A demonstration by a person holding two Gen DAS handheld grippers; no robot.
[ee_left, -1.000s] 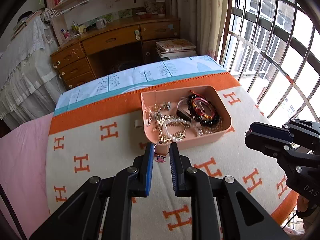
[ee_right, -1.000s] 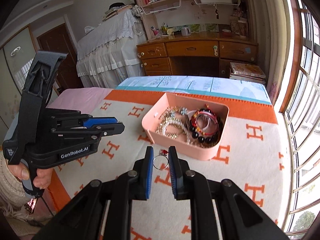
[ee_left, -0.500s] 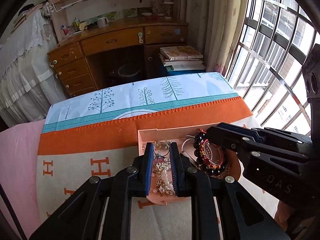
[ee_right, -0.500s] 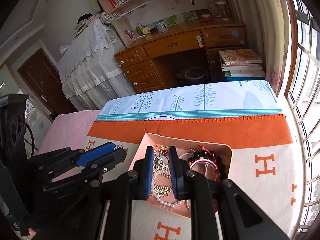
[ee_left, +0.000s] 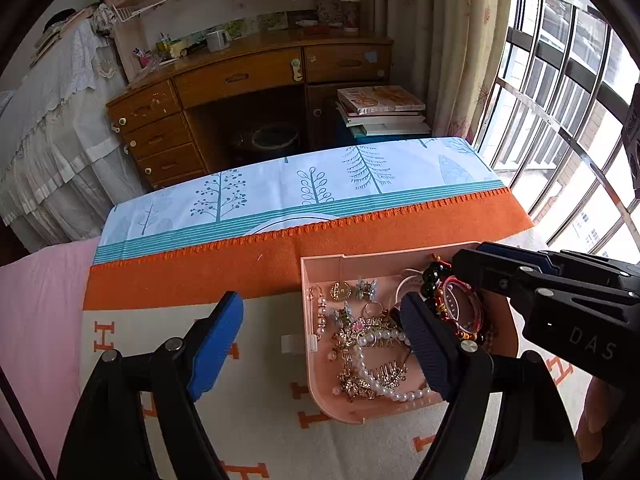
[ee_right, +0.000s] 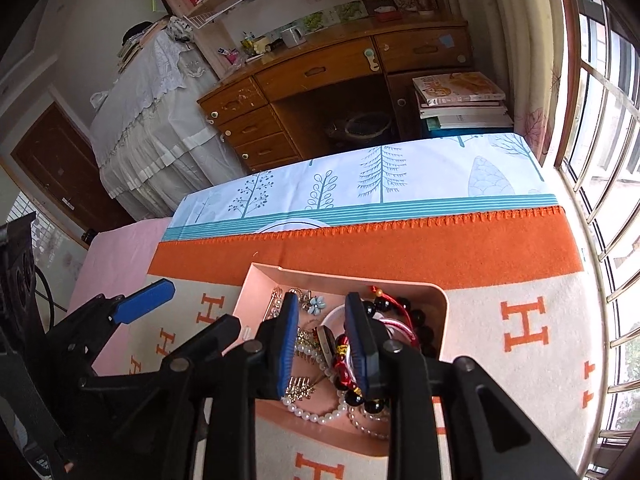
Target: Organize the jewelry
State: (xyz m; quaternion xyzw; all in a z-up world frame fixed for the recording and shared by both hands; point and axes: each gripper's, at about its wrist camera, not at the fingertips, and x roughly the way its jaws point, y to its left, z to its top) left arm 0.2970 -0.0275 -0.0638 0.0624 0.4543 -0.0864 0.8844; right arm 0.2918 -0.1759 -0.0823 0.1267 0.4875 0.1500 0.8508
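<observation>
Both grippers hovered over the tray (ee_left: pixel 404 410), the left gripper (ee_left: pixel 320 330) spreading wide and empty, the right gripper (ee_right: pixel 322 322) parting slightly with nothing pinched. That rounded pink plastic tray, on the woolly orange-and-cream blanket (ee_left: pixel 256 420), held tangled pearls (ee_left: pixel 376 384), gold pieces, dark beads (ee_right: pixel 416 314).

Daylight pours in from the barred window (ee_left: pixel 560 92) on the right, so strong that the panes blow out to white glare in both views. The blanket (ee_left: pixel 360 248) on the bed is bright and evenly lit, with only soft shadows. The far recess under the desk (ee_right: pixel 360 92) is dim. Both pictures are sharp at the middle. The fisheye lens bends straight lines near the rim, and the corners go black.
</observation>
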